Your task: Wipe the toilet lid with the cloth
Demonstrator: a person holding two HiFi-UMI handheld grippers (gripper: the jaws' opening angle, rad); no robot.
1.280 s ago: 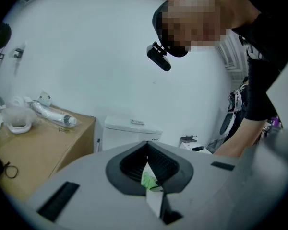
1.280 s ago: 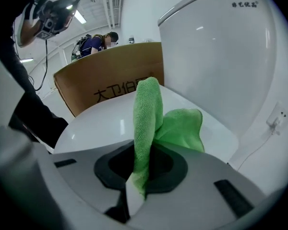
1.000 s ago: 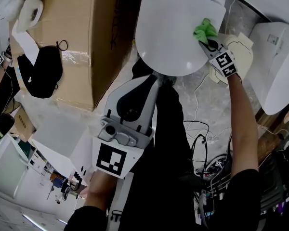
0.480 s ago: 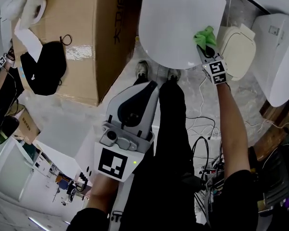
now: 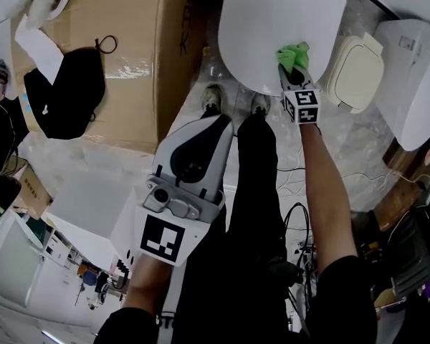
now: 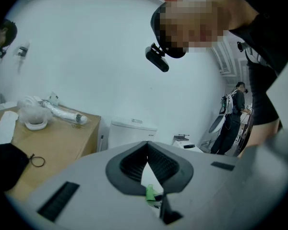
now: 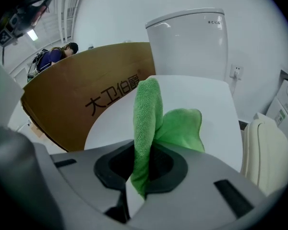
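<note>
Cardboard box [image 5: 129,49] stands just beside the toilet lid [image 5: 272,20], on its left in the head view. Left gripper [image 5: 213,124] is held short of the lid's near edge, not touching it, jaws pressed together on nothing. Right gripper [image 5: 289,69] clamps the green cloth [image 5: 292,53], which rests on the lid near its right near edge.
</note>
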